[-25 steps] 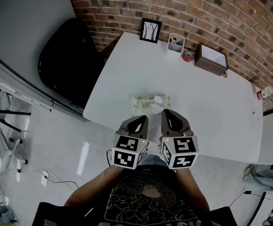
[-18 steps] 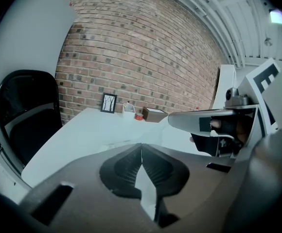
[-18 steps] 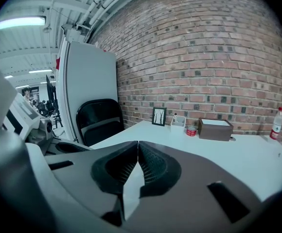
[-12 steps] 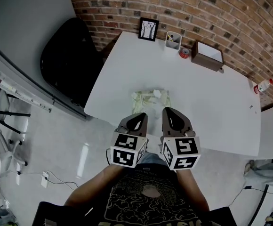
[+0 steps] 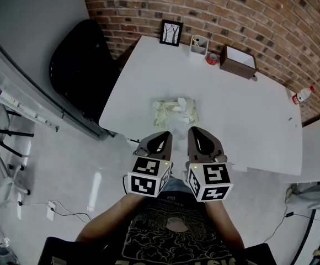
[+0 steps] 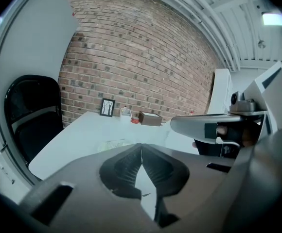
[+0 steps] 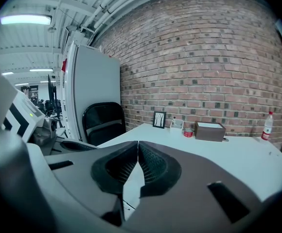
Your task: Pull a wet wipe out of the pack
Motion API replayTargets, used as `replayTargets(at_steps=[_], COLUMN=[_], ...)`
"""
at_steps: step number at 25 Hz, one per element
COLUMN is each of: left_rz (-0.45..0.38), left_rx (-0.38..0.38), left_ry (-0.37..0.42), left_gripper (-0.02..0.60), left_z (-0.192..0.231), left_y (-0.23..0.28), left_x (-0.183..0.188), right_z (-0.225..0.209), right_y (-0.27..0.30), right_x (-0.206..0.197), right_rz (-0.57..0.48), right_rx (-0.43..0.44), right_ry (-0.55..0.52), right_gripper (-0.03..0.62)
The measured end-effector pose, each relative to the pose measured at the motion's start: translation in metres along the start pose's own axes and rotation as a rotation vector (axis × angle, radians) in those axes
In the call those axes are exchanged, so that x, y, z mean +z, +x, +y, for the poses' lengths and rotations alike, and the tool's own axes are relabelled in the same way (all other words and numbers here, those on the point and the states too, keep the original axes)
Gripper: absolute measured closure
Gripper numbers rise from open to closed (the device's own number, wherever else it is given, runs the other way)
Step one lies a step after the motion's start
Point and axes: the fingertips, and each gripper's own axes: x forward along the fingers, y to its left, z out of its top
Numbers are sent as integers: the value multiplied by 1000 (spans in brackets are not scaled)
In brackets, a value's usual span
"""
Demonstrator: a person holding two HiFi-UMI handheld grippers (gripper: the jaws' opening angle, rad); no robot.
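Head view shows one wet wipe pack (image 5: 175,111) lying on the single white table (image 5: 248,126), just ahead of two grippers, left gripper (image 5: 161,137) and right gripper (image 5: 197,132), each with jaws pressed together on nothing, while one picture frame (image 5: 171,33), one brown box (image 5: 238,61) and one bottle (image 5: 299,95) stand by the brick wall.

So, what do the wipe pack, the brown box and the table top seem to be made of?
The wipe pack is probably soft plastic film: it is pale, with a crinkled, uneven surface. The brown box looks like matte wood or dark board, but it is too small to be sure. The table top seems to be white laminate or painted board, smooth and even.
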Motion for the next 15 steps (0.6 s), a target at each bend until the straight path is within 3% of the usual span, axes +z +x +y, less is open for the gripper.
replayTargets(at_steps=[15], left_rz=[-27], left_rx=[-12], left_ry=[35], left_gripper=[569], left_z=[-26], left_y=[-37], left_x=[-11], right_z=[23], right_y=[-44], right_x=[-22], right_rz=[-3], right_rx=[-6], right_ry=[10], right_gripper=[574])
